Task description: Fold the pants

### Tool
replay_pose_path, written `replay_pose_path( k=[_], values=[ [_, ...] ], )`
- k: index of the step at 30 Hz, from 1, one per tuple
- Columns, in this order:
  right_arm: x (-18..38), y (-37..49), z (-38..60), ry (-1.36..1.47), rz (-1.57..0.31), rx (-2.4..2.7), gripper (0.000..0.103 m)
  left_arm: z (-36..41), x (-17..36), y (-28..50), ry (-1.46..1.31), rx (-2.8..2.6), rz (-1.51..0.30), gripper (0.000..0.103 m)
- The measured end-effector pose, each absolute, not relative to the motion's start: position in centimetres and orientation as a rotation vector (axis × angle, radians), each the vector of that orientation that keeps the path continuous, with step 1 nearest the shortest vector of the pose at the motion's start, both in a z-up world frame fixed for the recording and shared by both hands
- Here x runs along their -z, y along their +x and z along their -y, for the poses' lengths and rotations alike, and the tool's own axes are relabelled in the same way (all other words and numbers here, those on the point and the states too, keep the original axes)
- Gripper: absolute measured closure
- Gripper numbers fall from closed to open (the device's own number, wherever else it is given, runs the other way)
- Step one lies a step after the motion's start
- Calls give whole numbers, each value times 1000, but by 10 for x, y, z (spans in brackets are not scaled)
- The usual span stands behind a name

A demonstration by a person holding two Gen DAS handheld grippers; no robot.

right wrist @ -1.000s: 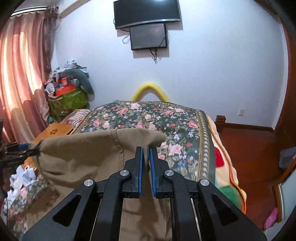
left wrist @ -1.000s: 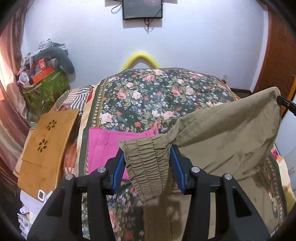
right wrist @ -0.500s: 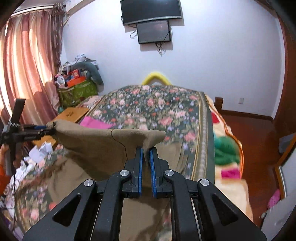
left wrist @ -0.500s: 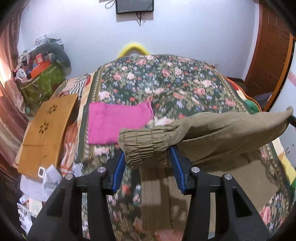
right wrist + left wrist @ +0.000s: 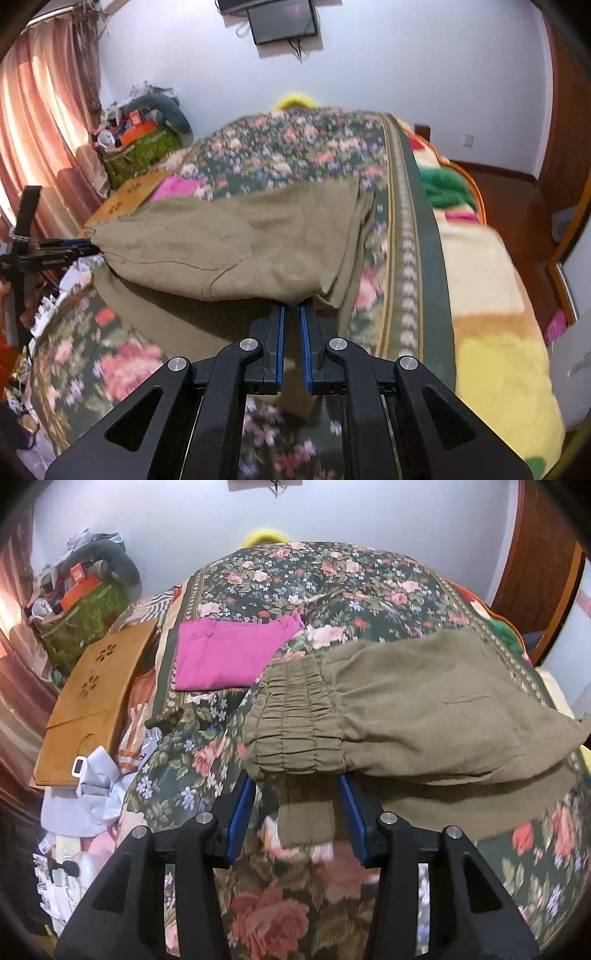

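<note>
The left tool (image 5: 297, 794) held the bunched stretchy waist of the green-brown pants (image 5: 424, 709), its two blue pads part way apart with the thick cloth squeezed between them; the right tool (image 5: 291, 314) was pinched almost closed on the thin far corner of the same edge; the pants hung just past both tools, stretched between them, with the rest lying below on the flowery bed (image 5: 332, 576) (a pink folded cloth (image 5: 229, 657) sat well beyond the left tool); the step looked like laying the top half over the bottom half; to do it well, both tools should go down together, keep the edge tight and straight, and only let go once the cloth lay flat.
</note>
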State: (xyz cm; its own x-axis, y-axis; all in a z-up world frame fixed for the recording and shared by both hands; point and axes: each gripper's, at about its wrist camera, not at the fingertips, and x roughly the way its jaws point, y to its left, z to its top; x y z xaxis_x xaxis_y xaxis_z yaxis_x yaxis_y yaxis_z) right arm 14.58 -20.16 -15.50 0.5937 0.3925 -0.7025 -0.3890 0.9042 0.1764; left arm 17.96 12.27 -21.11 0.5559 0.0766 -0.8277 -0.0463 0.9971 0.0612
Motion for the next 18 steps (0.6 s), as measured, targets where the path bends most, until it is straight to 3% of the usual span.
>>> replay_pose_path(
  k=[11,14,16,18],
  values=[
    [167,114,212,-28,-894,-441,96,-121,198,152,63,-94,-955,56],
    [161,108,212,-45,-888,-439,93,-116,187,147,116,-116,-931,42],
    [153,107,211,-67,-882,-433,84,-111,181,144,151,-122,-910,29],
    [146,105,208,-87,-855,-426,63,-102,175,142,191,-120,-889,11]
  ],
)
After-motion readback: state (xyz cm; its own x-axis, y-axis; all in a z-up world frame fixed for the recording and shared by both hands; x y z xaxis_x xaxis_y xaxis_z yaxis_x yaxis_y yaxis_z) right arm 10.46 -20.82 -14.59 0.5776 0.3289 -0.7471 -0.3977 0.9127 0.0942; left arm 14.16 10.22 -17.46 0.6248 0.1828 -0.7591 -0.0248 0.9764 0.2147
